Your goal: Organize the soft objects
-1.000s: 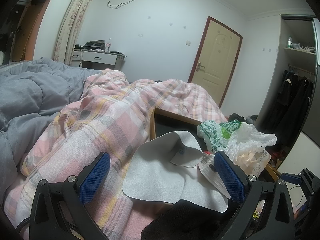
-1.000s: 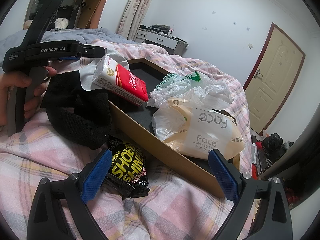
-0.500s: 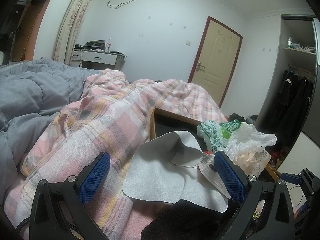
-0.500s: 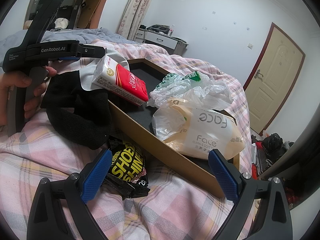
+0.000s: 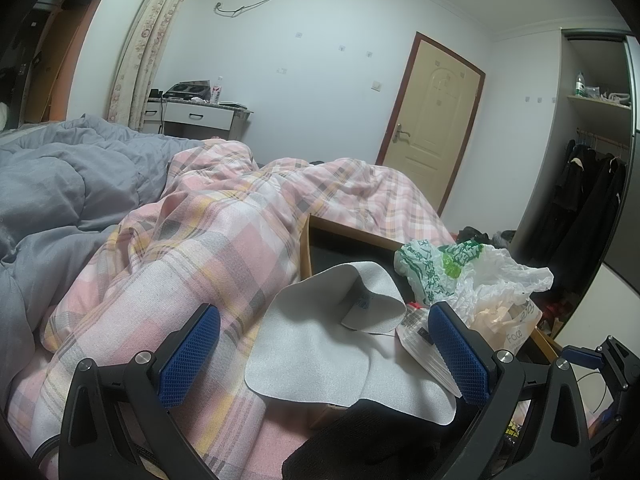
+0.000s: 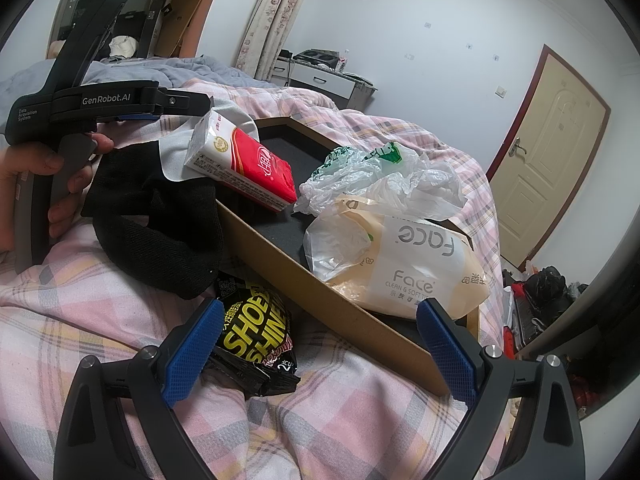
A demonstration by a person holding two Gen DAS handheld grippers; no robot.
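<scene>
Nothing's budged since a second ago. Both tools, left tool (image 5: pixel 324 354) and right tool (image 6: pixel 320 354), gape empty. Tissue packs (image 6: pixel 416 264) sit in the box (image 6: pixel 320 280); black sock (image 6: pixel 160 232) and shoe-shine packet (image 6: pixel 256 340) lie outside on the bed (image 6: pixel 80 320).

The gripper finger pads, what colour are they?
Blue pads, clearest in the right wrist view.

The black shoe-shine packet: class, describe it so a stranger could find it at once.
Start at the shallow brown cardboard box on the pink plaid quilt. Just outside its near wall, below the black knitted cloth, lies the crinkled black foil packet. Unlike anything near it, it bears big yellow letters reading SHOE SHINE.
</scene>
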